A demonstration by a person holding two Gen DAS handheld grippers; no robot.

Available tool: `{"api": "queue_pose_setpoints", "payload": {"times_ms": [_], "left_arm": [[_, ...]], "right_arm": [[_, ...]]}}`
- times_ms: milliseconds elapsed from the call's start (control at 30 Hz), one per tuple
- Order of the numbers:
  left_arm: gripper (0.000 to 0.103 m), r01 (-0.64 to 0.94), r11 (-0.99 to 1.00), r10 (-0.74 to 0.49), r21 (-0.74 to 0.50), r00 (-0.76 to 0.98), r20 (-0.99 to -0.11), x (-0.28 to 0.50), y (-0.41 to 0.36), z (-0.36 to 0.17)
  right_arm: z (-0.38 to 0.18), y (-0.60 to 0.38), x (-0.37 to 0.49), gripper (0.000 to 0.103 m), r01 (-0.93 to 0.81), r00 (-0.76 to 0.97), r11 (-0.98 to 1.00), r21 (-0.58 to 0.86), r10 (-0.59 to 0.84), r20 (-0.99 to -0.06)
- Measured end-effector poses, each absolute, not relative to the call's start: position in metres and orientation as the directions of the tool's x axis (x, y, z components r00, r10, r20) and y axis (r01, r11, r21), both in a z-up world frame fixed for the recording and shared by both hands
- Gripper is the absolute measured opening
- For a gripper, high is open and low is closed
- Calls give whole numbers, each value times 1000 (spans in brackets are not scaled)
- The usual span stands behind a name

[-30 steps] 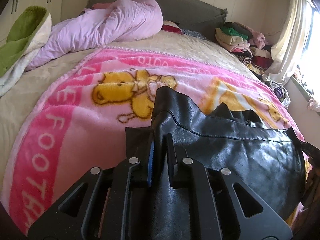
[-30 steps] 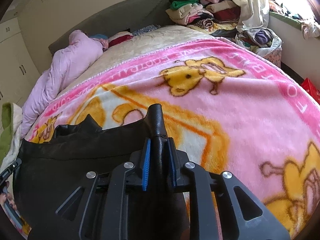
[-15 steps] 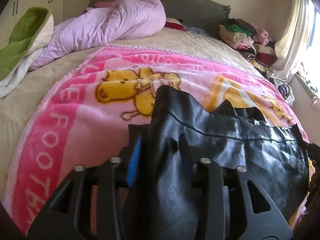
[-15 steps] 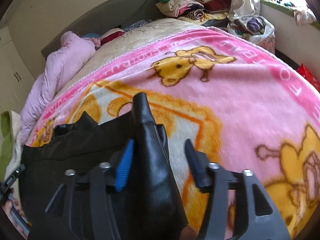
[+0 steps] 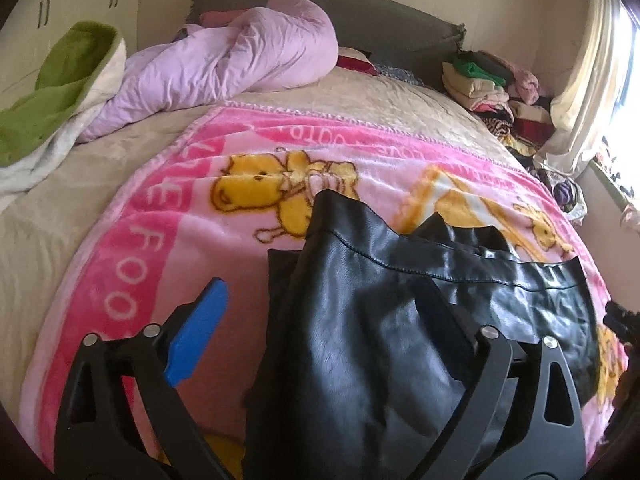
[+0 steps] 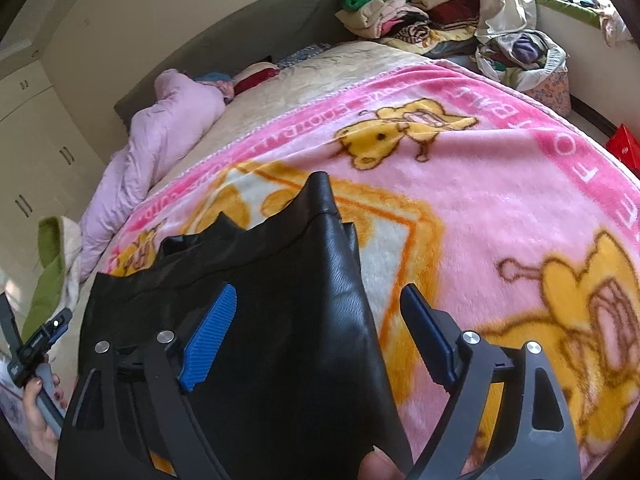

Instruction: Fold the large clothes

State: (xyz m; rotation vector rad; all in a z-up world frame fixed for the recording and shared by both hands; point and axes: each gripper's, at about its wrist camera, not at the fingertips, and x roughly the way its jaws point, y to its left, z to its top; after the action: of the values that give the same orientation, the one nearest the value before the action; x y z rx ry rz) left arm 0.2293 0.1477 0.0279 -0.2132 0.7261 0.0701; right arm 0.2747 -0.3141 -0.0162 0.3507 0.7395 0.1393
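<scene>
A black leather garment (image 5: 400,300) lies in a folded heap on the pink bear blanket (image 5: 132,280), its two upper corners standing up in peaks. My left gripper (image 5: 324,312) straddles the left peak. Its jaws are opening and its blue pad (image 5: 200,328) stands well clear of the leather. In the right wrist view the same garment (image 6: 280,264) runs between the fingers of my right gripper (image 6: 320,300), whose jaws are also opening. Neither of its blue pads (image 6: 210,336) touches the fold. A hand (image 6: 36,408) holds the left gripper's handle at the lower left.
The blanket (image 6: 500,200) covers the near half of a bed. A lilac duvet (image 5: 224,68) and a green-and-white blanket (image 5: 52,96) lie at the head and left side. Stacks of folded clothes (image 5: 488,80) and a curtain (image 5: 580,92) fill the far right corner. A red box (image 6: 624,148) sits on the floor.
Both grippers were shut on the garment's raised corners a second ago. Both have since spread wide, let the leather go and drawn back a little. The corners stay peaked.
</scene>
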Motion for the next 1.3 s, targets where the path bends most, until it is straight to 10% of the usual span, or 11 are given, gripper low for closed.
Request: {"api": "queue_pose_setpoints", "payload": {"times_ms": [867,1100,1300], "left_arm": [[93,-238,859,-222,-453,624,-749,171,172,-50],[63,-259,857,-197,-445,632,-749,160,160,-53],[46,-229,891,-167,-391,636,-753,148,143,-38]], "right_arm": [[-78,-328,216,82,-7,606,868,496,398,-688],[-76,-333,204,26,-8,620,848,531,420,-663],[-61,-337,199,20,-23,654,864,503,394,-646]]}}
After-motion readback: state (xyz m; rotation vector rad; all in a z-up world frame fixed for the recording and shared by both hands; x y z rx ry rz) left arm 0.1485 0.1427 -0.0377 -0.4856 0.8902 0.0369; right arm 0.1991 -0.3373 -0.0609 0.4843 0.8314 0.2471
